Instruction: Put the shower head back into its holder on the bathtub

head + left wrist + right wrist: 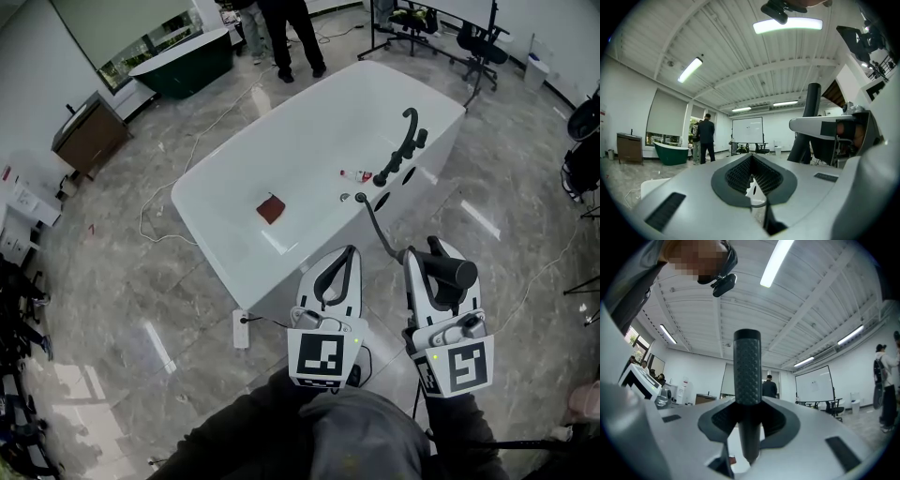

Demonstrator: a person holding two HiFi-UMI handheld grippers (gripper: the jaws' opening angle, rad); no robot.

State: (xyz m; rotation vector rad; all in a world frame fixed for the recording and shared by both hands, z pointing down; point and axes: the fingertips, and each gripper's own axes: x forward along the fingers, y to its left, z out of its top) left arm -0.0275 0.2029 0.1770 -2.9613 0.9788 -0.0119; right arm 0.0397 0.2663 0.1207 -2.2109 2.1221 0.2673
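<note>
- Outside the near wall of the white bathtub (234, 267), the head view shows both grippers held side by side over the marble floor (112, 281).
- Head view: the right gripper (431, 258) is clamped on the black shower head (452, 270). The hose (380, 230) runs from it up to the tub's rim.
- Head view: the black tap fitting (405, 150) stands on the tub's right rim, well apart from the shower head.
- Head view: the left gripper (352, 251) has its jaws together with nothing between them. A brown square item (271, 208) lies inside the tub.
- Left gripper view: the left gripper (751, 180) has its pads meeting at the tips and holds nothing. The shower head (812, 101) shows at the right, upright in the other gripper. A green bathtub (670, 153) and a standing person (707, 138) are far off.
- Right gripper view: the right gripper (747, 404) is closed on the textured handle of the shower head (747, 366), which stands upright between the jaws.
</note>
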